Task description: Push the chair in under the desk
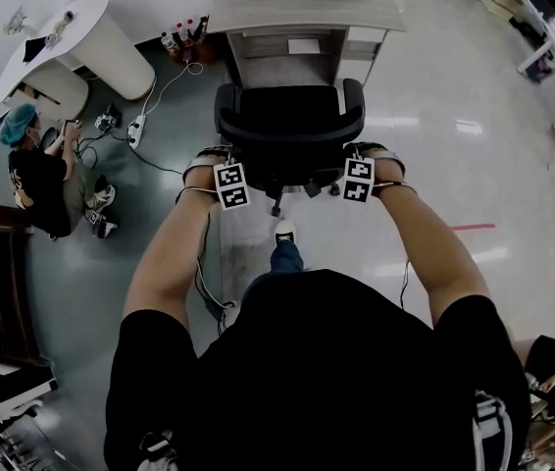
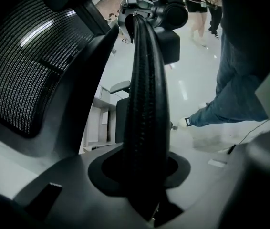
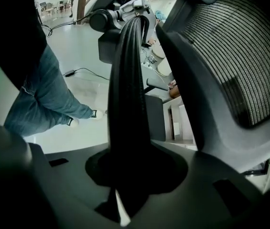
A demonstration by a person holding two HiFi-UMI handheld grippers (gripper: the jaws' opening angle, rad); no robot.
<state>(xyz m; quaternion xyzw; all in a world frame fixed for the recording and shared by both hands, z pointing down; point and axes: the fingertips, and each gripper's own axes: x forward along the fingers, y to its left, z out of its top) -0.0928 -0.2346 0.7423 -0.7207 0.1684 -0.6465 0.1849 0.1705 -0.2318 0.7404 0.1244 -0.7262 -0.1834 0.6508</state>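
Black T-shirt (image 1: 317,361) and bare forearms filled the lower head view. Left gripper (image 1: 227,168) was clamped narrowly on one padded black armrest (image 2: 147,104), and right gripper (image 1: 358,163) on the other armrest (image 3: 128,104) — either side of the black mesh-backed office chair (image 1: 287,126). That chair stood facing the pale grey desk (image 1: 302,13) — right at its kneehole.

The room reads as an open office or lab space: a glossy grey floor (image 1: 454,86) throughout, a black mesh-backed office chair (image 1: 289,126) before a pale worktop (image 1: 302,13), a power strip (image 1: 137,130) trailing cables, a white round table (image 1: 81,27) by the wall, and more white tables (image 1: 537,57) at the far side.
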